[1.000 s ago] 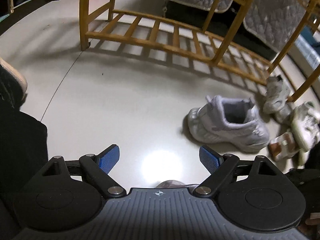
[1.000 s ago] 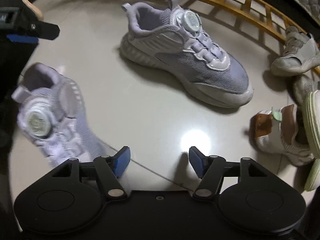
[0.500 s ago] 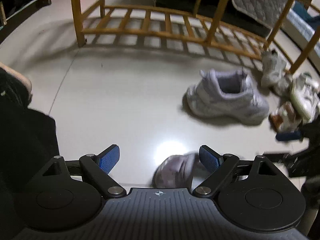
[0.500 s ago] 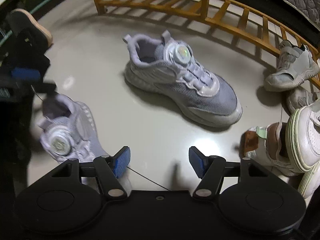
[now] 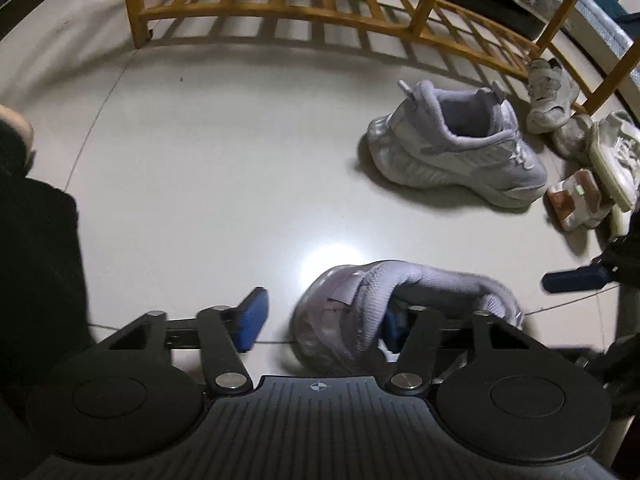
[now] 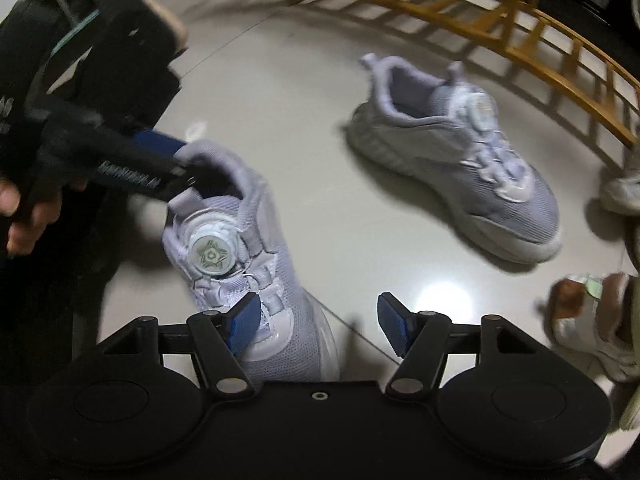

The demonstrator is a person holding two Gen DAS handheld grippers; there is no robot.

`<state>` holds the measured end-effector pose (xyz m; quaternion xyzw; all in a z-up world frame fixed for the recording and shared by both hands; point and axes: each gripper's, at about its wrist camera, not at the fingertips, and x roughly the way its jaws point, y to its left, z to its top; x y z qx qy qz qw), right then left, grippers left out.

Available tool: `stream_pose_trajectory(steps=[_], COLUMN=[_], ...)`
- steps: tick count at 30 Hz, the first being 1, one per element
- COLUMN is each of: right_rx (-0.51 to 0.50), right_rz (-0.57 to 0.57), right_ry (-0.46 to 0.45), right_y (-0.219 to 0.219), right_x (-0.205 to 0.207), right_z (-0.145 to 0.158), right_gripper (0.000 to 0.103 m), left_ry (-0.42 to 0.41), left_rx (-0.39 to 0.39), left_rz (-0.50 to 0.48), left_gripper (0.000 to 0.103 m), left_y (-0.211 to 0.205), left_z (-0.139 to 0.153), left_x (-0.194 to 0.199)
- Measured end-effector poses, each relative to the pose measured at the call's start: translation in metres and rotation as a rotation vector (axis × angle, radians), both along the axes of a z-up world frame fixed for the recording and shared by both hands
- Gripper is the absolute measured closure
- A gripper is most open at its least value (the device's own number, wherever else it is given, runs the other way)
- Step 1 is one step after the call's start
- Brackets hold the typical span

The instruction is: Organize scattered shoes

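- Pale glossy floor tiles (image 5: pixel 208 184) are carrying scattered shoes, with a wooden rack (image 5: pixel 280 4) along the far edge.
- Left gripper (image 5: pixel 320 320) is closing its jaws around the heel collar of the near lavender sneaker (image 6: pixel 240 248), one finger inside the opening.
- Right gripper (image 6: pixel 316 320) is hovering half open, gripping nothing.
- Matching far sneaker (image 6: pixel 460 152) is lying near the rack.

Near shoe (image 5: pixel 404 304) hides left tool's (image 5: pixel 320 320) inner finger
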<state>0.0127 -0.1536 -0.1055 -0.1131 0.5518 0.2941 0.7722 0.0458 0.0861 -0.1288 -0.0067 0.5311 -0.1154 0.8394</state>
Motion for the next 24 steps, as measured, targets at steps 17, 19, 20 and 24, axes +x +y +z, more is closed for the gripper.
stream_pose_trajectory(steps=[17,19,20,24], right_rx=[0.033,0.011,-0.002,0.000], right_rz=[0.074,0.076,0.075,0.046], right_ry=[0.027,0.014,0.006,0.011], right_y=[0.045,0.056,0.060,0.066], right_x=[-0.017,-0.016,-0.015,-0.009], right_z=[-0.011,-0.016,-0.018,-0.017], right_gripper=[0.035,0.035,0.036,0.045], left_ry=[-0.051,-0.052,-0.052,-0.073], left_rx=[-0.030,-0.048,-0.061,-0.091], left_rz=[-0.004,0.001,0.008,0.053], left_gripper=[0.076,0.076,0.075,0.070], left_y=[-0.005,-0.003,-0.001,0.007], left_z=[0.000,-0.001,-0.001,0.003], left_x=[0.014,0.015,0.016,0.017])
